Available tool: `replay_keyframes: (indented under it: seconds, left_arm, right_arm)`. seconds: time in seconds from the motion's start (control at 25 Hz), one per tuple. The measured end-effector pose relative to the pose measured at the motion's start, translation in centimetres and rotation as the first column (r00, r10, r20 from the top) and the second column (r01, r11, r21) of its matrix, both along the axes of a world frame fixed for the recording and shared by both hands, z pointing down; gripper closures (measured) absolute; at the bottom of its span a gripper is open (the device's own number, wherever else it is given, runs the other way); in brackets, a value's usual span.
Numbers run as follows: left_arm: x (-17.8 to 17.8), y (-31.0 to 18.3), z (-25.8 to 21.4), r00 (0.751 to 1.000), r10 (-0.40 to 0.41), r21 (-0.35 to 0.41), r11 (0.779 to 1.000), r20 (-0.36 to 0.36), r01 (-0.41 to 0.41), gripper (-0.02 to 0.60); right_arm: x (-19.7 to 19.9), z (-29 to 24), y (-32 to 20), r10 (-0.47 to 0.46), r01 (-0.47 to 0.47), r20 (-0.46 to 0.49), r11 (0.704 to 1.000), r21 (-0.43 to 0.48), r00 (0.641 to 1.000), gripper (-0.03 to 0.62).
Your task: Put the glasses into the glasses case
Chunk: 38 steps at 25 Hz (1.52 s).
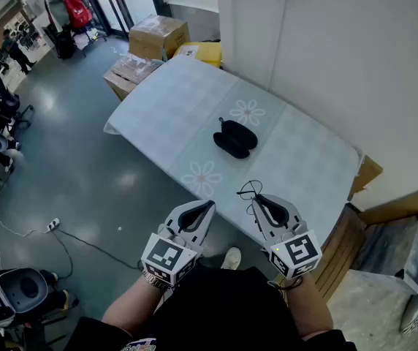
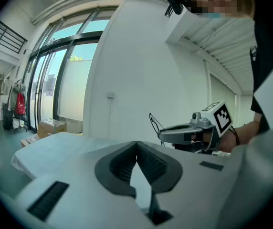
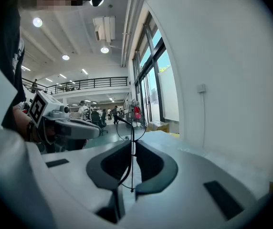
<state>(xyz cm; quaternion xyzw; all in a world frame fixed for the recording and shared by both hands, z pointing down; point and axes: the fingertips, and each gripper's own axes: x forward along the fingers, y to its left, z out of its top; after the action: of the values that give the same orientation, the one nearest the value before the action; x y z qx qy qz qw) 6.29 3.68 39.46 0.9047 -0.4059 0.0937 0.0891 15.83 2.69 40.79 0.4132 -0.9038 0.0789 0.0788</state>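
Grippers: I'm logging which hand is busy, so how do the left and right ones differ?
The right gripper is shut on the glasses; the left gripper is shut, empty. In the head view the left gripper angles rightward, the right gripper leftward. Both sit short of the black case.

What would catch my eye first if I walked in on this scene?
The right claw, held by a person at the near edge of a white table, pinches a thin wire pair of glasses. Beside it the left claw is shut on nothing. At the table's middle lies a black glasses case, seemingly open.
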Motion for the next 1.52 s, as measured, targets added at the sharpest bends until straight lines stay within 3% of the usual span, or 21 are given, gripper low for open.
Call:
replay_keyframes:
  seconds: [0.88, 1.52]
  left_arm:
    - [0.2, 0.4, 0.5, 1.000, 0.029, 0.012, 0.999, -0.005, -0.029, 0.554]
    - [-2.0, 0.0, 0.1, 0.999, 0.042, 0.009, 0.999, -0.006, -0.042, 0.554]
  right_arm:
    - [-0.4, -0.5, 0.1, -0.014, 0.014, 0.005, 1.000, 0.023, 1.000, 0.542]
    - [-2.4, -0.8, -0.3, 0.001, -0.001, 0.008, 1.000, 0.003, 1.000, 0.543]
